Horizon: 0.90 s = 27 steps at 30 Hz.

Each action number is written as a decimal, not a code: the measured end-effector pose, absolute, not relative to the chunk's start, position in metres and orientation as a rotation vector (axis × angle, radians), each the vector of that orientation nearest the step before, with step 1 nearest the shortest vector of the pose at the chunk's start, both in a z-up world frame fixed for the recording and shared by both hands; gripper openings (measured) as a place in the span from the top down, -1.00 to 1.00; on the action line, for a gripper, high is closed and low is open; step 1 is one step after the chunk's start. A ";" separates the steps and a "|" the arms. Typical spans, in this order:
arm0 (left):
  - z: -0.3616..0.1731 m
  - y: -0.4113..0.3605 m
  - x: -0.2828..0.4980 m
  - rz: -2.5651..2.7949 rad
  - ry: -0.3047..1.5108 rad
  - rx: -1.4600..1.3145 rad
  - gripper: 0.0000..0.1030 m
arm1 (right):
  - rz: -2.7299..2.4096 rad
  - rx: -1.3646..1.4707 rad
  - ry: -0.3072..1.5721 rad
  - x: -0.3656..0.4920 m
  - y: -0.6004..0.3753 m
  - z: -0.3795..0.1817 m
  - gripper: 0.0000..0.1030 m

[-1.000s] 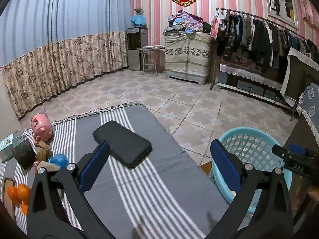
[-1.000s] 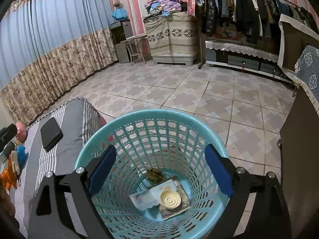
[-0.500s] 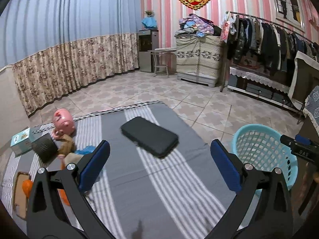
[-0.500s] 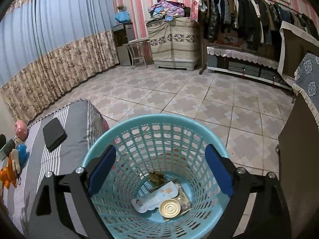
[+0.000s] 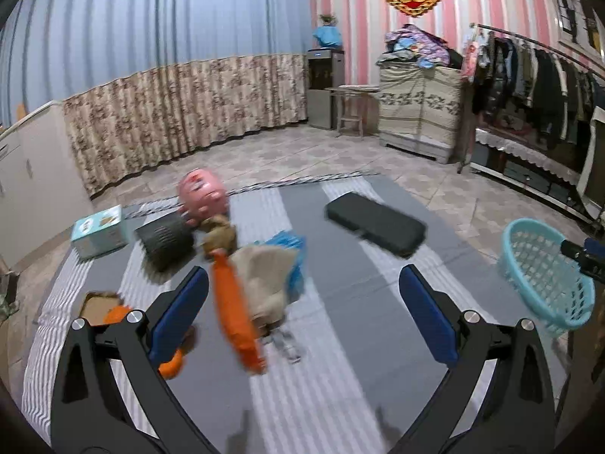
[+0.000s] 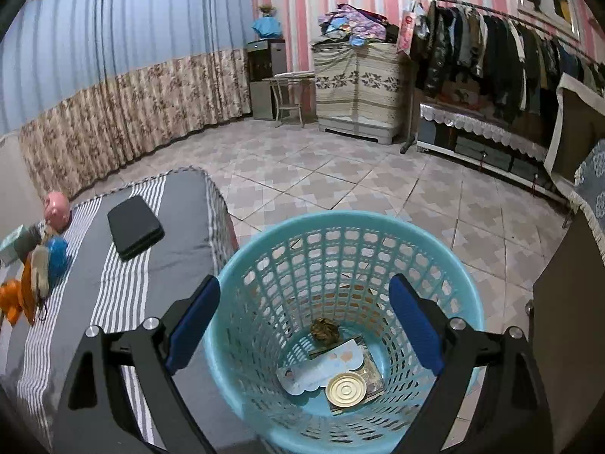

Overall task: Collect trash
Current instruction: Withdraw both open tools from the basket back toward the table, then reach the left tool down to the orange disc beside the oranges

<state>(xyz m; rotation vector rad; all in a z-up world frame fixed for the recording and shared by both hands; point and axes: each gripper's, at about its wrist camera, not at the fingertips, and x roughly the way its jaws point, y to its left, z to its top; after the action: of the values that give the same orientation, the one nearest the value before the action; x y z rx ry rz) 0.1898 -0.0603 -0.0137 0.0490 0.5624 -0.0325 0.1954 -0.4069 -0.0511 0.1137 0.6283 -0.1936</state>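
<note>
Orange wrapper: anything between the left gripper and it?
Nothing visible. The left gripper is open, and the orange wrapper lies on the striped cloth just ahead between its fingers, part resting on a beige piece.

Upright light-blue perforated plastic basket (image 6: 342, 325) on tiled floor, beside striped bed; inside, round gold tin lid (image 6: 346, 389), pale paper card (image 6: 321, 369), crumpled brown wad (image 6: 324, 329).
</note>
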 end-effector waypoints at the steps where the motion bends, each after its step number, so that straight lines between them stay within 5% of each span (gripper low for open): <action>1: -0.017 -0.050 0.187 -0.018 0.570 0.042 -0.89 | -0.189 0.116 0.631 0.195 -0.401 -0.053 -0.73; 23: -0.077 0.091 0.165 0.094 0.736 -0.076 -0.89 | -0.038 0.070 0.700 0.211 -0.272 -0.072 -0.73; 27: -0.086 0.087 0.178 0.033 0.802 -0.067 -0.52 | -0.039 0.066 0.720 0.214 -0.263 -0.074 -0.73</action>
<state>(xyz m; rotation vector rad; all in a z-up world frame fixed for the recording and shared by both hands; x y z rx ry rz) 0.1780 0.0869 -0.0858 -0.0673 0.8023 0.0333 0.2142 -0.2632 -0.0742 0.0662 0.7198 -0.0390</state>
